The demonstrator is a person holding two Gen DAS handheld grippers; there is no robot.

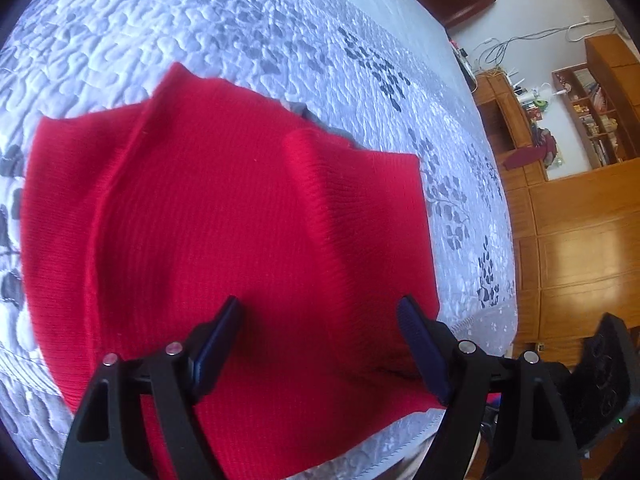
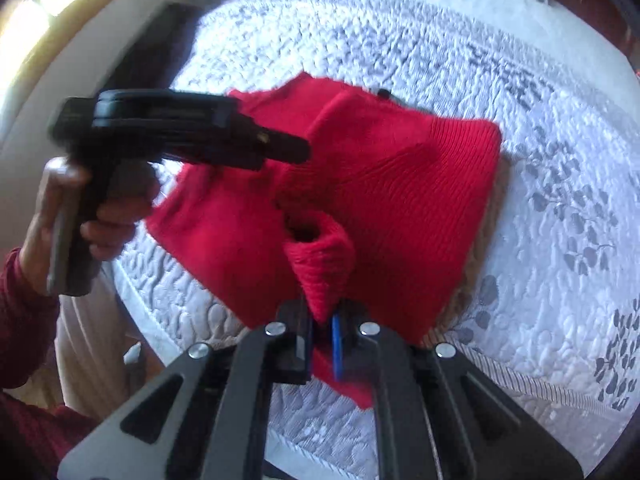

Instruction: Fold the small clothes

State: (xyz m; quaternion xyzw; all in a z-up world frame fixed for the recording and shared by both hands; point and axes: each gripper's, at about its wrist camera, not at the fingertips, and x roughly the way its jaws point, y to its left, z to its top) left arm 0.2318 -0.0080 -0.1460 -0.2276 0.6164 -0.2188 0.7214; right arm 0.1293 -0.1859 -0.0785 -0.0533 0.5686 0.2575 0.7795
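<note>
A red knitted sweater (image 1: 208,216) lies partly folded on a white and grey quilted bed (image 1: 280,40). My left gripper (image 1: 320,312) hovers over its near part, open, with nothing between its blue pads. In the right wrist view the sweater (image 2: 400,184) is bunched, and one sleeve cuff (image 2: 320,264) rises toward the camera. My right gripper (image 2: 322,320) is shut on that cuff, its jaws pinching the fabric. The left gripper (image 2: 296,152), held by a hand (image 2: 108,216), also shows at the left over the sweater's far side.
The bed's edge (image 1: 480,320) runs close on the right, with wooden cabinets (image 1: 580,240) and cluttered shelves (image 1: 592,120) beyond. A dark object (image 2: 152,48) lies at the bed's far left by a bright window. A red sleeve (image 2: 24,312) of the person shows at the lower left.
</note>
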